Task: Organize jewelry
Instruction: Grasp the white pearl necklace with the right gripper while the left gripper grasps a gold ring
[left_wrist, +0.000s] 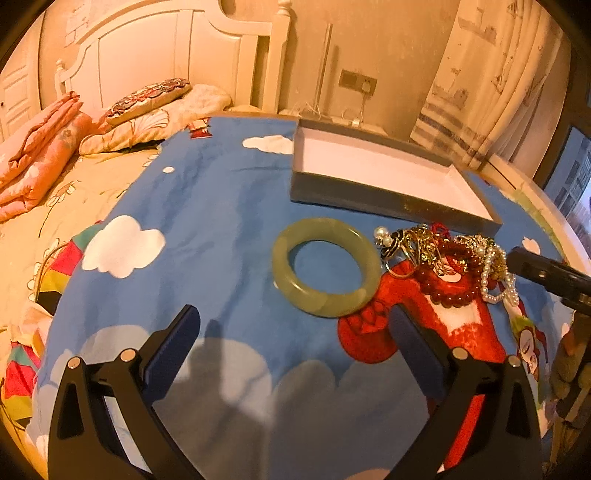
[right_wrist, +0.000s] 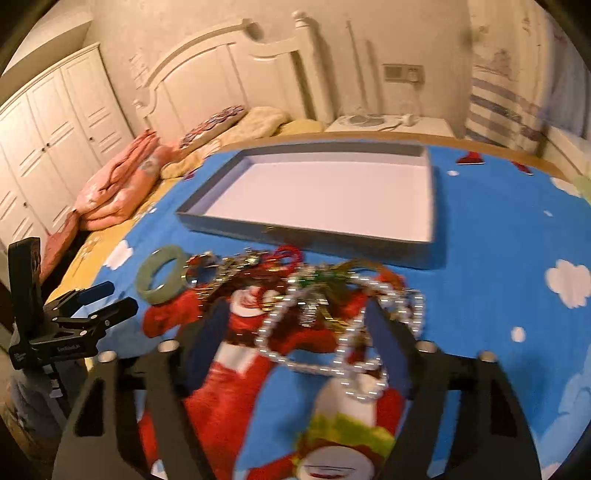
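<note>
Box (left_wrist: 388, 201) beyond bangle (left_wrist: 327, 266), jewelry heap (left_wrist: 450, 258)

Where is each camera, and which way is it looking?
Left wrist: sits on the left gripper, looking down over the blue cloth at the green bangle; its own two fingers show, spread open.
Right wrist: sits on the right gripper, looking down at the pearl necklace lying between its own open fingers.
Shared: both see the bangle, the jewelry pile, the shallow box, and each other's gripper.
</note>
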